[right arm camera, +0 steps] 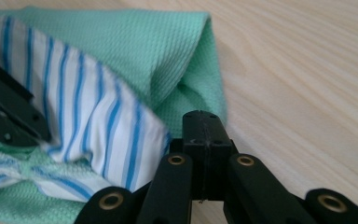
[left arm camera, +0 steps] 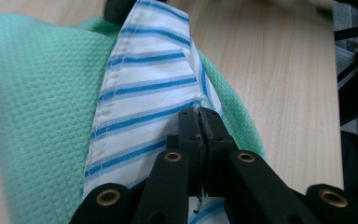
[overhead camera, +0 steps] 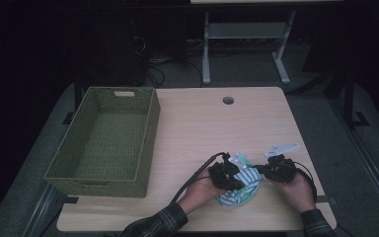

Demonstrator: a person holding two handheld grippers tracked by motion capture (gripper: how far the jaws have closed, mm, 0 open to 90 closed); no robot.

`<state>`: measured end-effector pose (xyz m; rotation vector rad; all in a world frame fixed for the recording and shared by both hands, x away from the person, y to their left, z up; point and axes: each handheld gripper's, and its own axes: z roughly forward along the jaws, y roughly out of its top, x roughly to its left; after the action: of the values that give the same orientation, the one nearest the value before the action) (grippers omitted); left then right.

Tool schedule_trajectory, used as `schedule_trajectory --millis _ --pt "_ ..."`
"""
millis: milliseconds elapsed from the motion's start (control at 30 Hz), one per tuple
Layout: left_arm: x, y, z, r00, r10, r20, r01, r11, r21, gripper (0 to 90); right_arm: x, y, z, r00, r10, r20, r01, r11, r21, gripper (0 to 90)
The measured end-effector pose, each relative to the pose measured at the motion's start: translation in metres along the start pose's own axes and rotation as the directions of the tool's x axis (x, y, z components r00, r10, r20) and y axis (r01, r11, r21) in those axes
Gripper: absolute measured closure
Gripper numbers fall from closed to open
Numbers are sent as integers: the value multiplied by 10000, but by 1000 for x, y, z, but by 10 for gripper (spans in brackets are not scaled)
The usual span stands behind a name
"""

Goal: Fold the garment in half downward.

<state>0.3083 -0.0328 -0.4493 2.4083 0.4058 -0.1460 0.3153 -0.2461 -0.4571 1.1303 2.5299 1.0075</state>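
Garment, mint-green waffle-knit with a white, blue-striped collar band (left arm camera: 144,93), lies bunched at the near edge of the pale wooden table (overhead camera: 202,123), between the two hands. Left gripper (left arm camera: 200,116): jaws clenched, a pinch of the striped band apparently caught at their tips. Right gripper (right arm camera: 204,123): jaws pressed together at the green hem; whether cloth sits between them cannot be told.

Judgement: folding or gathering step in hand, with both tools at the cloth's edges. Next move likely calls for lifting together, keeping the bundle compact, and carrying it left toward the olive-green woven rectangular basket (overhead camera: 148,143), which stands well apart on the table's left.

Orientation: bundle is crumpled, with no clear long axis; in the left gripper view the striped band runs away from the jaws.
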Motion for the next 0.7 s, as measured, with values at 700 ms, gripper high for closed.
schedule_trajectory --millis 700 --pt "-23 -19 -28 9998 75 198 -65 9987 -501 851 16 -2 -24 9995 -316 -86 310 9972 -687 898"
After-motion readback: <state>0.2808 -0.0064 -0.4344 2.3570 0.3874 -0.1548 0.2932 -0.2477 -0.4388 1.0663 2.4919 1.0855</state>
